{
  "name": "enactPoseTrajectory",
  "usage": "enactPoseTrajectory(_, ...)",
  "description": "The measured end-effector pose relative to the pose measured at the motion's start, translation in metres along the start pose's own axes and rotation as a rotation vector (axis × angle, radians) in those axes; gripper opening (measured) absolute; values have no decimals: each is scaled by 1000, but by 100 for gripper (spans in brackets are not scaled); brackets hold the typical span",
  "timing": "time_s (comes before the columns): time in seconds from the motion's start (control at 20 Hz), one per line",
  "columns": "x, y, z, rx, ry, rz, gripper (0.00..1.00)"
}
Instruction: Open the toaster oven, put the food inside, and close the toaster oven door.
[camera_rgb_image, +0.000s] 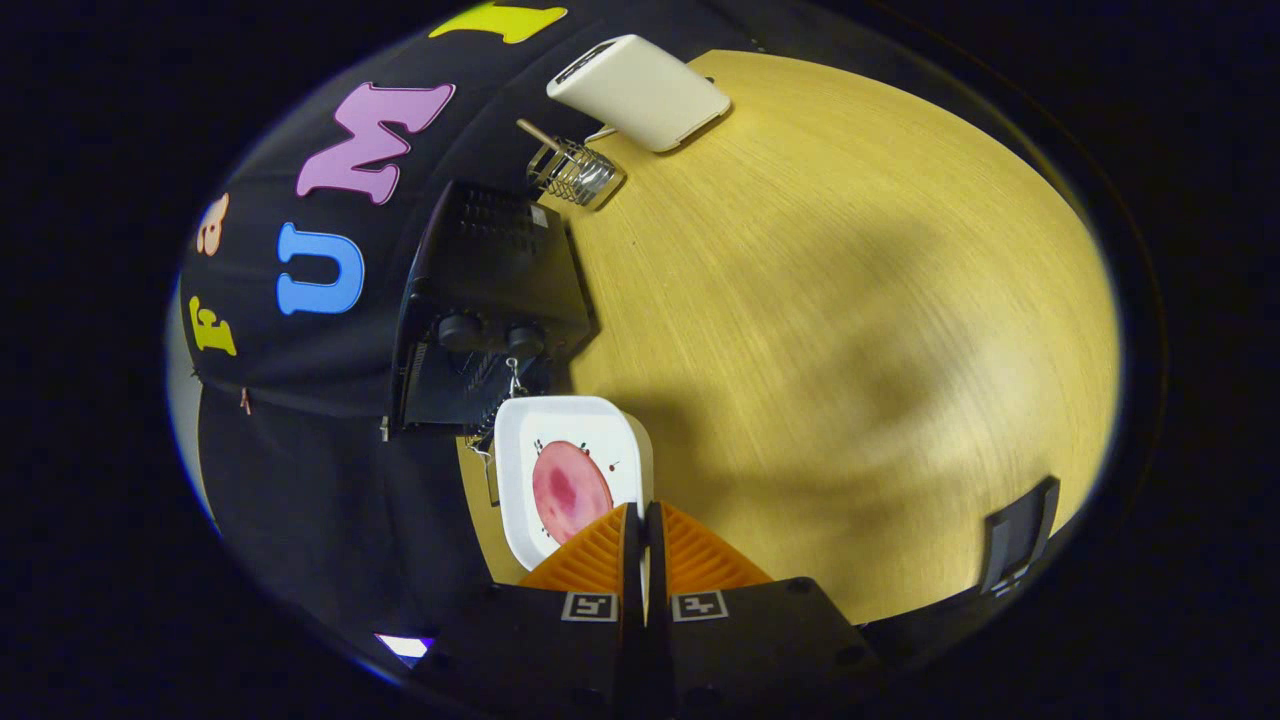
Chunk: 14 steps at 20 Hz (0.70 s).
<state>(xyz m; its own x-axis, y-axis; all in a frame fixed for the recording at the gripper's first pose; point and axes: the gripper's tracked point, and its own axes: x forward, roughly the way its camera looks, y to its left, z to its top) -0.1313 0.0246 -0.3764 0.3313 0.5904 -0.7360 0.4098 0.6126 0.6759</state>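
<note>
A white square plate (520, 440) carries a round pink slice of food (568, 490). My gripper (643, 520) is shut on the plate's near rim, with both fingers pressed close together on it. Just beyond the plate is the black toaster oven (490, 270), its two knobs (492, 336) facing me. Part of a wire rack (488, 395) shows at the oven's front, right by the plate's far edge. The plate and shadow hide the oven door, so I cannot tell how it stands.
The oven stands on a light wooden table (820, 300), against the booth's black cloth wall. Beyond it are a wire holder with a wooden stick (572, 170) and a white boxy appliance (640, 92). A black object (1015, 540) sits at the table's edge, off to the fingers' right.
</note>
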Motion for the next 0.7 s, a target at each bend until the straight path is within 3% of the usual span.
enactPoseTrajectory(0.5, 59, 107, -27, 57, -100, 46, 5)
enactPoseTrajectory(0.7, 92, 133, -27, 101, -158, 12, 5)
